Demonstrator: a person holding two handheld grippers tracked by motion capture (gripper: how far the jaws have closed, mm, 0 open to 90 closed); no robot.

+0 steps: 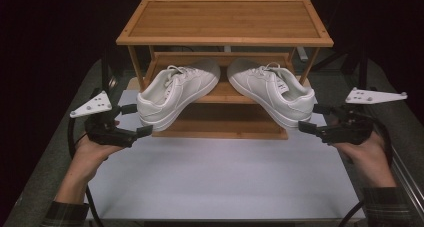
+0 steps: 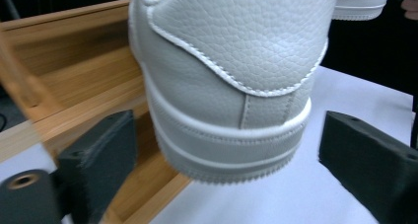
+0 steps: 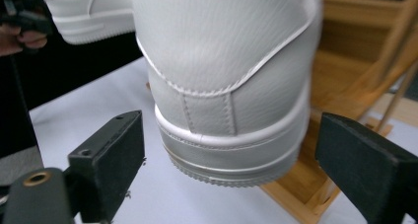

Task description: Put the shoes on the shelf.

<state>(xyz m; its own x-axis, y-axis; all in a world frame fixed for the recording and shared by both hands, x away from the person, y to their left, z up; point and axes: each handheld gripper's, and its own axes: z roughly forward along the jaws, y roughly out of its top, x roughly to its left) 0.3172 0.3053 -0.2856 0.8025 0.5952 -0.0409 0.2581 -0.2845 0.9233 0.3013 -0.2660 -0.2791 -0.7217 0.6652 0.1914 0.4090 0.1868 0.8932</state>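
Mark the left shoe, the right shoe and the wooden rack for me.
left shoe (image 1: 172, 94), high view, on its side panel.
right shoe (image 1: 275, 92), high view, on its side panel.
wooden rack (image 1: 225, 39), high view, on the top shelf's front rim.

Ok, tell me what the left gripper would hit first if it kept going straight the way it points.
Most likely the heel of the left white shoe. The left gripper has its jaws open on either side of that heel, not touching it. The wooden shoe rack lies behind.
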